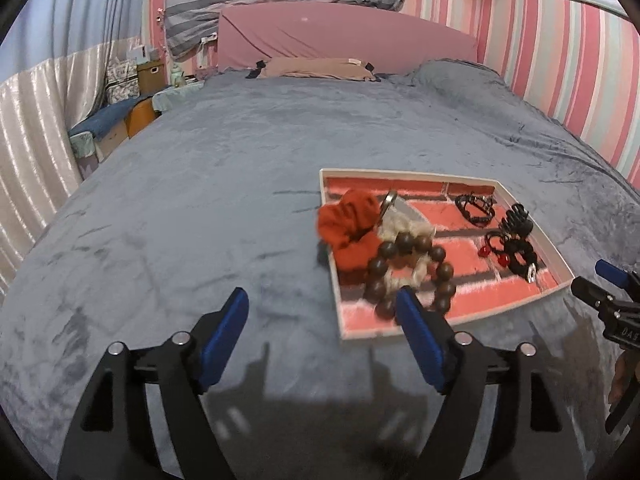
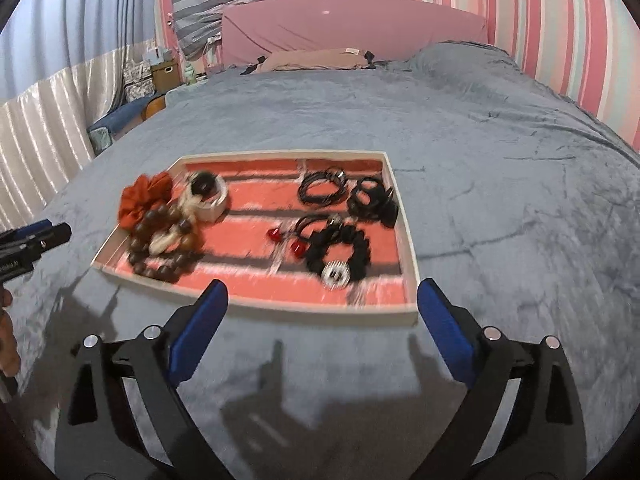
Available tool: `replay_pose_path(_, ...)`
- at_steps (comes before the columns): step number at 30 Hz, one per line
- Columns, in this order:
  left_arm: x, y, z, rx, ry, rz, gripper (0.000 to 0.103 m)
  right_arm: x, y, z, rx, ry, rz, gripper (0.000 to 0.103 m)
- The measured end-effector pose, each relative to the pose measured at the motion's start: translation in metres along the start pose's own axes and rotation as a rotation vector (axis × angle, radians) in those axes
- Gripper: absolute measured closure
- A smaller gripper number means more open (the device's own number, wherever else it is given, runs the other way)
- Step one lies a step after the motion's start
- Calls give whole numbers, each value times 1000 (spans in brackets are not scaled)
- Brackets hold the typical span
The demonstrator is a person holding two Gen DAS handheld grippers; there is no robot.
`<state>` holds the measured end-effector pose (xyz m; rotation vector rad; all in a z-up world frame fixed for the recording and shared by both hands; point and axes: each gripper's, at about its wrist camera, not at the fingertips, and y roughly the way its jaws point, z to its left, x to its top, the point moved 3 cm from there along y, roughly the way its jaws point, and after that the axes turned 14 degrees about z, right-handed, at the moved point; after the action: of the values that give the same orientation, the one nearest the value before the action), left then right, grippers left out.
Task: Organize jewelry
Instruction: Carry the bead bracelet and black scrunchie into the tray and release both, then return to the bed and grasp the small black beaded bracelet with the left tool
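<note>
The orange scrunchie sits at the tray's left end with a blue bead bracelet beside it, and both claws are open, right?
Not quite: the bead bracelet beside the orange scrunchie is brown, not blue, as the right wrist view shows. The rest holds.

Grey bedspread [image 2: 460,128], pink headboard [image 2: 352,28], striped wall [image 2: 560,20], pillow [image 2: 316,58], pale curtain [image 1: 32,128]
</note>
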<state>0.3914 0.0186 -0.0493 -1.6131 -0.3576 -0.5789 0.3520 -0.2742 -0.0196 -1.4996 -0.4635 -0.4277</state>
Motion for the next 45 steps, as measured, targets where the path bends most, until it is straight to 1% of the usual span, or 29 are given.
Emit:
replay_pose_path(1, -6, -4, 3, 4, 0, -1, 23, -5, -3, 3, -8, 1, -2, 6)
replay_pose_path(3, -21, -13, 8, 15, 2, -6, 20, -18, -10, 10, -11, 6, -6, 4)
replay_pose_path(9, -59, -24, 16, 12, 5, 8, 19, -48, -23, 42, 27, -17, 7, 4)
replay_pose_path(15, -79, -25, 21, -12, 9, 31, 19, -75, -24, 75, 32, -72, 27, 5)
replay_pose_path(19, -83, -27, 17, -24, 21, 35, 19, -84, -21, 82, 31, -85, 45, 5)
replay_pose_path(28, -85, -23, 6, -37, 32, 46, 19, -87, -16, 75, 13, -84, 57, 5)
replay_pose_path(34, -85, -19, 2, -46, 33, 56, 19, -89, -13, 69, 15, -75, 64, 9)
replay_pose_path(41, -86, -16, -1, -54, 34, 63, 19, -87, -10, 64, 19, -73, 66, 10)
replay_pose_path(45, -89, -13, -6, -51, 48, 71, 19, -87, -9, 64, 25, -73, 74, 13)
